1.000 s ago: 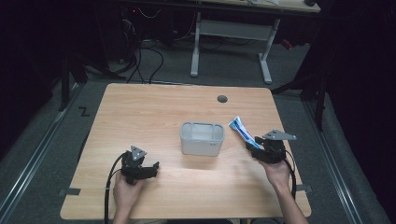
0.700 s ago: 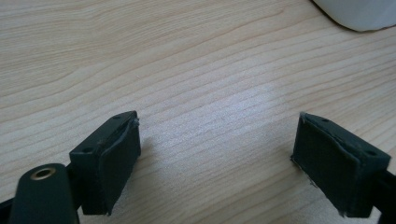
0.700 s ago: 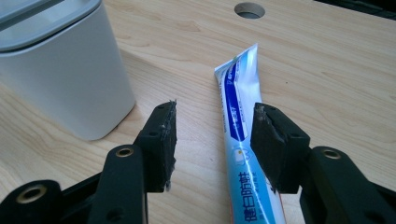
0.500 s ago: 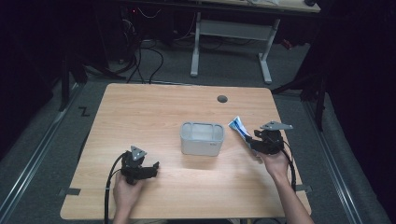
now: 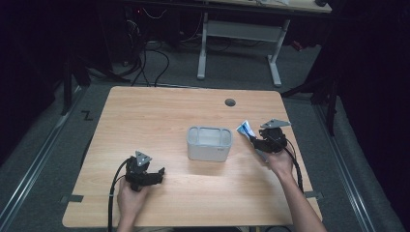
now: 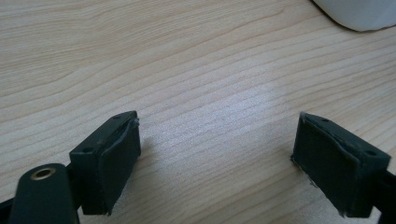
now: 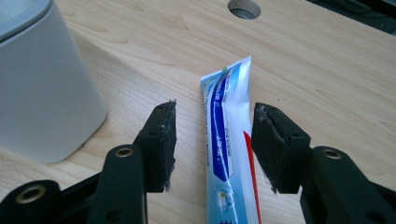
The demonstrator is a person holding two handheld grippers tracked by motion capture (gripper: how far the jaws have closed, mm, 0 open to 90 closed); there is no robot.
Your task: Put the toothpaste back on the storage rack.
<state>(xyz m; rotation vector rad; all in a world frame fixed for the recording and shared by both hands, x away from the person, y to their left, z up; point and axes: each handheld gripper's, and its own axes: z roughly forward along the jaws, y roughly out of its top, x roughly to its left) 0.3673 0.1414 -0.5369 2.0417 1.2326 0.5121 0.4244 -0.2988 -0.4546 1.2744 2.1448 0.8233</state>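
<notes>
The table point(image 7: 327, 70) is pale wood-grain laminate with a soft sheen. The toothpaste tube point(image 7: 229, 140) looks like glossy, smooth plastic film. The grey container point(image 7: 42, 93) appears matt, smooth plastic. The right gripper point(image 7: 212, 144) has matt black plastic jaws with rough, frayed-edged pads.

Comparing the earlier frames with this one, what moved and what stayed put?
The right gripper slid forward along the table's right side and now straddles the toothpaste tube with open jaws, the pads clear of it; nothing has been gripped. The tube has stayed lying flat in the same spot. The left gripper, open over bare wood, and the grey container have not moved.
</notes>
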